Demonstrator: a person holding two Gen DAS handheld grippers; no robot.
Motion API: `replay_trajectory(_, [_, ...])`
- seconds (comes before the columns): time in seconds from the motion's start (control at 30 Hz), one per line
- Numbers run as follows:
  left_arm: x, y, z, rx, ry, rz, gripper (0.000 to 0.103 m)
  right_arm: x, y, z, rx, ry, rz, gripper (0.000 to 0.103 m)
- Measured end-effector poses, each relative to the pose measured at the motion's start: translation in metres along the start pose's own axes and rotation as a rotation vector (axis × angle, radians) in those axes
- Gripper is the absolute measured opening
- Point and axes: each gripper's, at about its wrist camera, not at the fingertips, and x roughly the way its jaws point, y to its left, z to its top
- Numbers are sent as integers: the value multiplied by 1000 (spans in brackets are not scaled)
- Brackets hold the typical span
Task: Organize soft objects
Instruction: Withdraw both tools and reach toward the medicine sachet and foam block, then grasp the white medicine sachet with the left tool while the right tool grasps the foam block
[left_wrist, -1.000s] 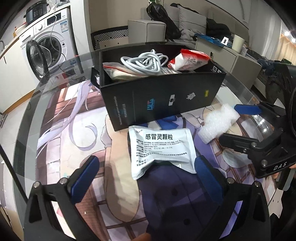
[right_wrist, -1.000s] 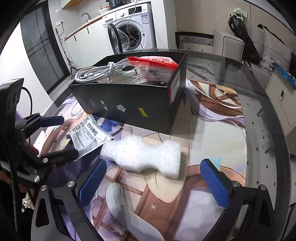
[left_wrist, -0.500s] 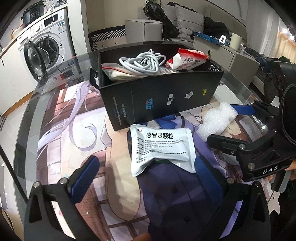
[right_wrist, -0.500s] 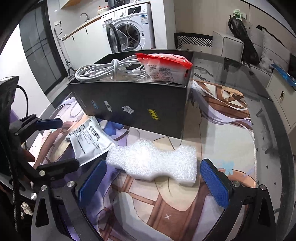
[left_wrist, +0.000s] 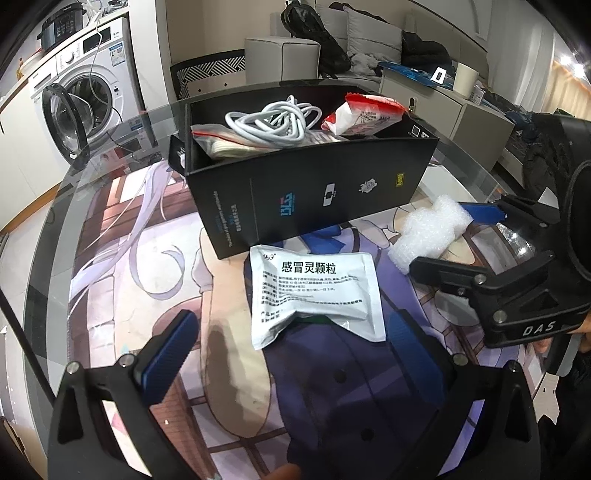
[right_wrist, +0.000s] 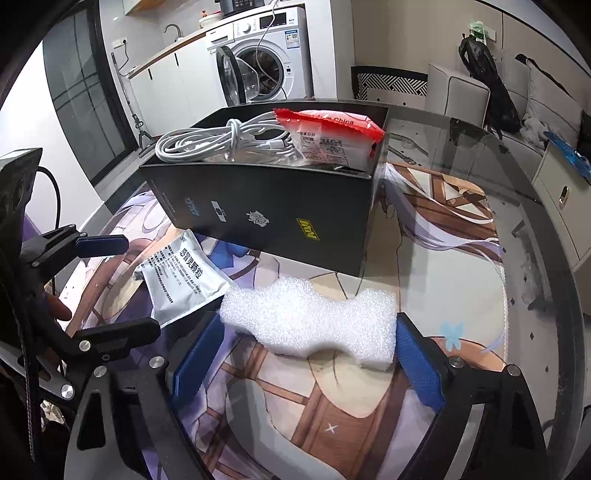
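Left gripper (left_wrist: 291, 332): wide apart, blue pads on either side of the near end of the white sachet, clamped on nothing, low over the table.
Right gripper (right_wrist: 308, 354): apart, pads flanking the foam piece at both ends; cannot tell whether either pad touches it. Seen too from the left wrist view (left_wrist: 461, 240), at the right side of the table.
Foam piece (right_wrist: 310, 325): white, wavy-edged, flat on the table's picture mat, just in front of the black box's right corner, right of the sachet and nearly touching its corner.
White sachet (left_wrist: 314, 291): flat packet with Chinese print, lying on the mat, its far edge against or just beside the front wall of the box.
Black box (left_wrist: 314, 195): open-topped, upright, toward the middle of the table, logos along the front wall.
White cable (left_wrist: 273, 122): coiled, inside the box, on top of a clear bag (left_wrist: 221, 142) at the left end.
Red-and-white packet (right_wrist: 332, 136): inside the box at its right end, sticking up above the rim.
Table (left_wrist: 51, 236): round, glass edge, printed anime mat under everything.
Washing machine (right_wrist: 266, 70): beyond the table's far edge, door open.
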Motion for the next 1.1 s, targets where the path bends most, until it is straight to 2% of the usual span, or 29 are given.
replay_trajectory(0.33, [14, -5, 4, -16, 25, -14, 103, -11, -8, 2, 7, -12, -6, 92])
replay_trajectory(0.47, [20, -10, 6, -3, 35, 11, 101, -14, -10, 2, 7, -15, -8, 92])
replay_trajectory(0.57, [20, -16, 9, 18, 15, 26, 87, -16, -11, 2, 6, -21, -10, 92])
replay_trajectory(0.6, [19, -17, 9, 24, 11, 28, 80, -17, -11, 2, 7, -22, -11, 92])
replay_trajectory(0.63, [17, -17, 9, 29, 5, 25, 67, -17, -12, 2, 7, -23, -11, 92])
replay_trajectory(0.7, [14, -17, 9, 47, 0, 18, 60, -18, -12, 2, 6, -23, -11, 92])
replay_trajectory(0.87, [8, -8, 6, 18, -6, 10, 58, -19, -12, 2, 0, -26, -6, 92])
replay_trajectory(1.1, [-7, 7, 2, -25, -62, -8, 58, -24, -10, 4, -8, -46, 3, 92])
